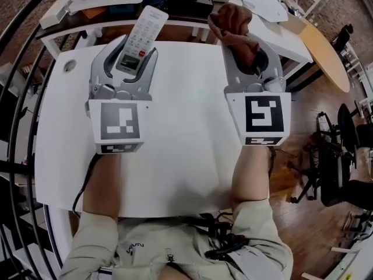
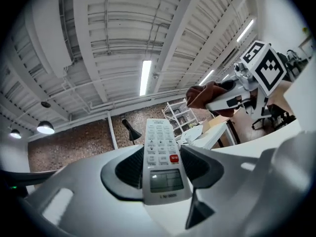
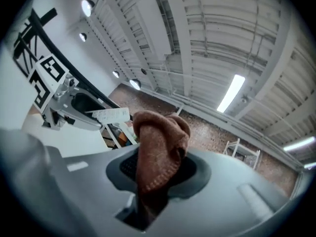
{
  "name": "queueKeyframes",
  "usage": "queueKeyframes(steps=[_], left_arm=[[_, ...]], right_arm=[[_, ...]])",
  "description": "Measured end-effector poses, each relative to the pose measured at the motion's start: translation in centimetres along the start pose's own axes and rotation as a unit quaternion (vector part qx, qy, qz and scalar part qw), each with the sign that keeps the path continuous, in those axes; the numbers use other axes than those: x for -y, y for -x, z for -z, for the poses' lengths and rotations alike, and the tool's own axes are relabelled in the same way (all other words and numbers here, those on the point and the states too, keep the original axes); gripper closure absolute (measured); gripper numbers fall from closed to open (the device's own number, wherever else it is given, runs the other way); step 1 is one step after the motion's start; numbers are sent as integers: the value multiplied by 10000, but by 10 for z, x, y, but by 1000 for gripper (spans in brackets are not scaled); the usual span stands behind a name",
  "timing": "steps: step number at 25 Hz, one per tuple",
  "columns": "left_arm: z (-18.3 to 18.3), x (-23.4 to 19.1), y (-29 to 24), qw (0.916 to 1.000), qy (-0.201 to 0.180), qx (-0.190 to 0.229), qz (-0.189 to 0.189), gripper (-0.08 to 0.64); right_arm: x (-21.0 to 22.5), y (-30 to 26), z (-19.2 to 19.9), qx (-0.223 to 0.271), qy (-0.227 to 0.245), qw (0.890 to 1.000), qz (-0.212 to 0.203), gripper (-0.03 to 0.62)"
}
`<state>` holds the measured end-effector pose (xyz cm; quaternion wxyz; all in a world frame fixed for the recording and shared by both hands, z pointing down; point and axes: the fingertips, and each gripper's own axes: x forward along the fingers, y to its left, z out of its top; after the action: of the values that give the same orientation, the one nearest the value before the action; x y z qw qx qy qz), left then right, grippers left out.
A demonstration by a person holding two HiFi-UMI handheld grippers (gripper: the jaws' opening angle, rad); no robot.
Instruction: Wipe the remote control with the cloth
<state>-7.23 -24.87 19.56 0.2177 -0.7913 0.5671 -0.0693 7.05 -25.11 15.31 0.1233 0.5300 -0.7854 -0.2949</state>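
Left hand-held gripper [image 1: 135, 50] is pinching the remote [image 1: 144, 31] by its lower edges, holding it above the white bench [image 1: 186, 133]. Right hand-held gripper [image 1: 249, 54] is clamping the bunched brown cloth [image 1: 232, 22] alongside, not touching it. Remote is looking light, stiff and slick, so the side grip is leaving its keys free. Cloth is flopping soft, likely wiping best with its bunched tip.
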Motion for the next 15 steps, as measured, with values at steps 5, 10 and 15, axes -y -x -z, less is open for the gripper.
queueKeyframes(steps=[5,10,15], left_arm=[[-11,22,9,9983,-565,-6,137,316],[-16,34,11,9967,-770,97,240,316],[-16,38,10,9962,-802,142,318,316]], right_arm=[[-9,12,-14,-79,987,9950,128,489],[-33,8,-14,-294,1580,9870,21,489],[-56,6,-14,-383,1966,9795,-198,489]])
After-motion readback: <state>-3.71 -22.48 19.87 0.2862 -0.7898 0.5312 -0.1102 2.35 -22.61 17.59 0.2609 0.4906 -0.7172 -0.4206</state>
